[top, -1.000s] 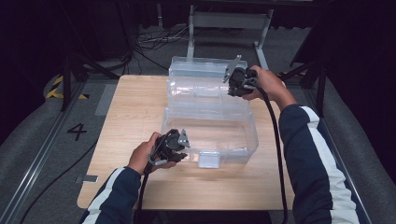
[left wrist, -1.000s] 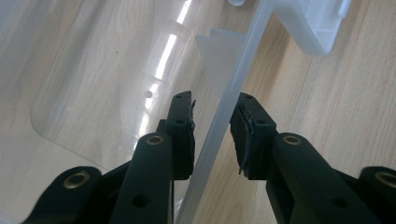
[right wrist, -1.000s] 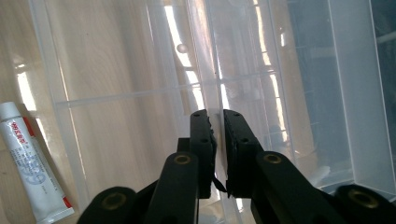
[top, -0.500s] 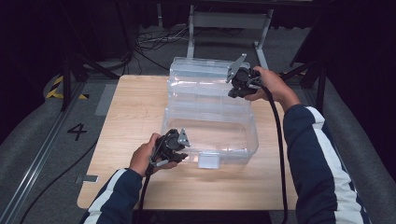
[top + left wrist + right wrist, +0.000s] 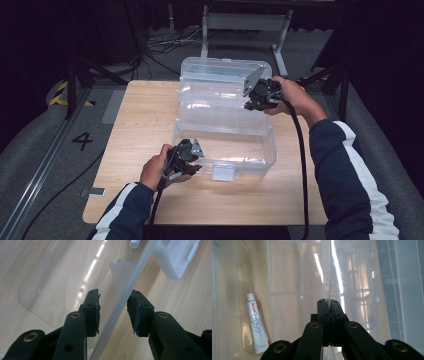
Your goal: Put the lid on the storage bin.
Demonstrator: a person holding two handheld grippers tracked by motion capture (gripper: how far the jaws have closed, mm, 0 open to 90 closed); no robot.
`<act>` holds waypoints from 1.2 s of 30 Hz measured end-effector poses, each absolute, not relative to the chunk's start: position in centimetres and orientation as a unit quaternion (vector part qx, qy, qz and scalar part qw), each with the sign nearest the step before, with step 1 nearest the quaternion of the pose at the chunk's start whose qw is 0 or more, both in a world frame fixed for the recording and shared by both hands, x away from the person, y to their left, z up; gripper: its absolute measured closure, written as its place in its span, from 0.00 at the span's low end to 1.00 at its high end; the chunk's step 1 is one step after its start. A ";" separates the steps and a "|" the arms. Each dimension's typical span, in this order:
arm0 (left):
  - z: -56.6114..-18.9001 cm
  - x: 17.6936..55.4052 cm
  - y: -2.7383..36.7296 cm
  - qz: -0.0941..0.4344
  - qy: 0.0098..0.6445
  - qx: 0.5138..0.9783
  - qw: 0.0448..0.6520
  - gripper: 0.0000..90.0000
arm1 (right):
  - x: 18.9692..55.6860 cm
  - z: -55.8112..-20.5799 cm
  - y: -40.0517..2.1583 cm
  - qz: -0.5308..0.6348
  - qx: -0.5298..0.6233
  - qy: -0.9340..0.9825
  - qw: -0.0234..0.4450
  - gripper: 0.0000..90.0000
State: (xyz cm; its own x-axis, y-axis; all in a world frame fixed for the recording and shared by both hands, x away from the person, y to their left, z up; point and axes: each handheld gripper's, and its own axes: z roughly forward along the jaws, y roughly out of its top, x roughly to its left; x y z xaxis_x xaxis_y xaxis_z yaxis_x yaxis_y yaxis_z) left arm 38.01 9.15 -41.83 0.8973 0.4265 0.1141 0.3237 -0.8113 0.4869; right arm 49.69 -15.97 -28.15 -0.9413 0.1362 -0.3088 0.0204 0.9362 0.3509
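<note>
Box (image 5: 225, 132), clear plastic, sits mid-table with its lid (image 5: 220, 80) raised at twelve o'clock. Right gripper (image 5: 257, 97) pinches the lid's thin edge; left gripper (image 5: 113, 307), jaws just opening, straddles the front wall unclamped. Lid could slip and slam; the loose box could slide.

A recording lab, dark all round: black curtains behind, a lone wooden table (image 5: 145, 125) under bright light, cables (image 5: 155, 47) snaking over grey carpet at the far side, a metal floor rail (image 5: 37, 172) left, beside a painted number four (image 5: 82, 141).
</note>
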 end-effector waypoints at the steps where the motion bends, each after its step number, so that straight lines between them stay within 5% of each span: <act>1: -41.8 38.0 9.1 0.109 0.200 0.945 0.234 0.68 | 49.4 -28.1 -16.0 0.175 0.038 0.970 0.167 0.99; 36: -42.1 38.5 8.9 0.134 0.198 0.939 0.248 0.65 | 46.4 -29.0 -16.6 0.212 0.044 0.956 0.199 0.98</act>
State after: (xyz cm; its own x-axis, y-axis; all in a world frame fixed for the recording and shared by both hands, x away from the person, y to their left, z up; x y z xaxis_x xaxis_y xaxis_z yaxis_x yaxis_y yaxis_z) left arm 38.51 8.86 -42.14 0.8859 0.4380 0.1531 0.3054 -0.7988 0.5183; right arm 46.41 -16.63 -29.02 -0.9166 0.1682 -0.3627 -0.0014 0.9059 0.4235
